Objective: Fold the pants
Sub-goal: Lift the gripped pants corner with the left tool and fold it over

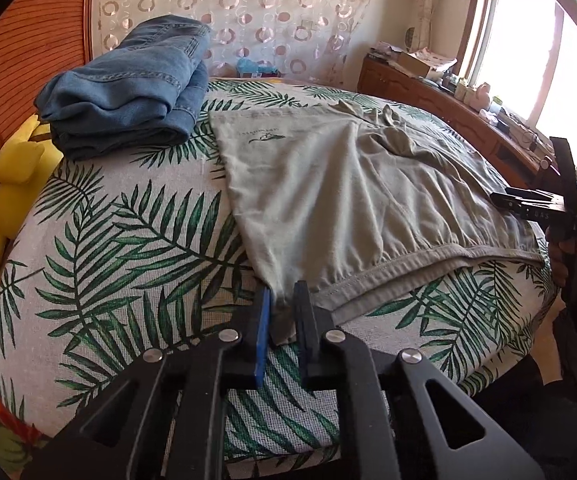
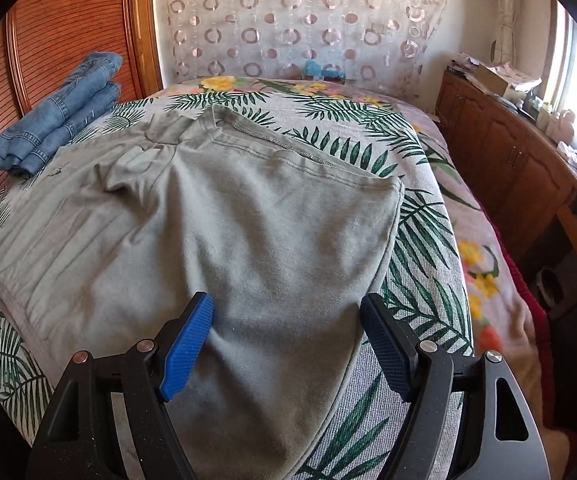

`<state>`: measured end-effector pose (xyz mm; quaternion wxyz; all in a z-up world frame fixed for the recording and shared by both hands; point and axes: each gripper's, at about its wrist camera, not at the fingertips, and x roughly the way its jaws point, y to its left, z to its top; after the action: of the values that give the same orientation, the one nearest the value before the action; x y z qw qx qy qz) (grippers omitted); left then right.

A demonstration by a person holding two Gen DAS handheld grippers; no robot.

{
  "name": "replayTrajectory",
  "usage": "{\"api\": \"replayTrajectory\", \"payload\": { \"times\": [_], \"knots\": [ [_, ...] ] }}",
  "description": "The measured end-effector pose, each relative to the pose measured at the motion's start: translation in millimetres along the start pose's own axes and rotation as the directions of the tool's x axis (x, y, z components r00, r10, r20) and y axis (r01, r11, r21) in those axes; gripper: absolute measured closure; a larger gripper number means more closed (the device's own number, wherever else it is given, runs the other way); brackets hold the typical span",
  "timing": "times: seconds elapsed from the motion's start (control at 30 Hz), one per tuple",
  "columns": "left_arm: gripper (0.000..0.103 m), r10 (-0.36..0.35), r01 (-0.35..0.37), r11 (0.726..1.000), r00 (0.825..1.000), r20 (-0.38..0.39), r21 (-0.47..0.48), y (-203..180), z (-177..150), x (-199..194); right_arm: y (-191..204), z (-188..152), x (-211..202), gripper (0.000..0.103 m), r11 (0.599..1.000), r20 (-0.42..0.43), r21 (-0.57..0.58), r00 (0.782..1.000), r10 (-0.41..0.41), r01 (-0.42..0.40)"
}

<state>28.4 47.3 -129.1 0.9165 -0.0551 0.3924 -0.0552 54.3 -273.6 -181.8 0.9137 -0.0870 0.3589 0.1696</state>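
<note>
lying flat on a bed with a palm-leaf print cover [image 1: 120,240]: one pair of pale grey-green cotton pants [image 1: 328,196], spread across the middle of the cover, its hemmed edge along the near side in the left wrist view, its stitched waistband toward the far side in the right wrist view.

left gripper [image 1: 282,300]: jaws closed on a near corner of the pants' hemmed edge, cloth pinched between the blue pads.

right gripper [image 2: 288,320]: jaws spread wide, straddling the near end of the pants, holding nothing; one blue ribbed pad [image 2: 188,344] touches the cloth.

far left: folded blue denim jeans [image 1: 128,88] on the cover, just beside the pants.

left edge: yellow plush toy [image 1: 12,184].

right: wooden cabinet [image 2: 508,160], cluttered top, below a bright window [image 1: 528,52].
</note>
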Motion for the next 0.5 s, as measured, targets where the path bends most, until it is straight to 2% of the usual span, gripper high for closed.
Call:
{"api": "replayTrajectory", "payload": {
  "times": [0.17,0.5],
  "knots": [
    [0.098,-0.046,0.046,0.999,0.998,0.036,-0.006,-2.0,13.0,-10.9,-6.4,-1.6,0.0,0.025,1.0,0.003,0.002,1.0,-0.002,0.002],
    [0.1,-0.123,0.114,0.989,0.988,0.097,0.094,-35.2,57.5,-23.5,-14.2,8.8,9.5,0.025,1.0,0.001,0.008,1.0,-0.008,0.008]
  ]
}}
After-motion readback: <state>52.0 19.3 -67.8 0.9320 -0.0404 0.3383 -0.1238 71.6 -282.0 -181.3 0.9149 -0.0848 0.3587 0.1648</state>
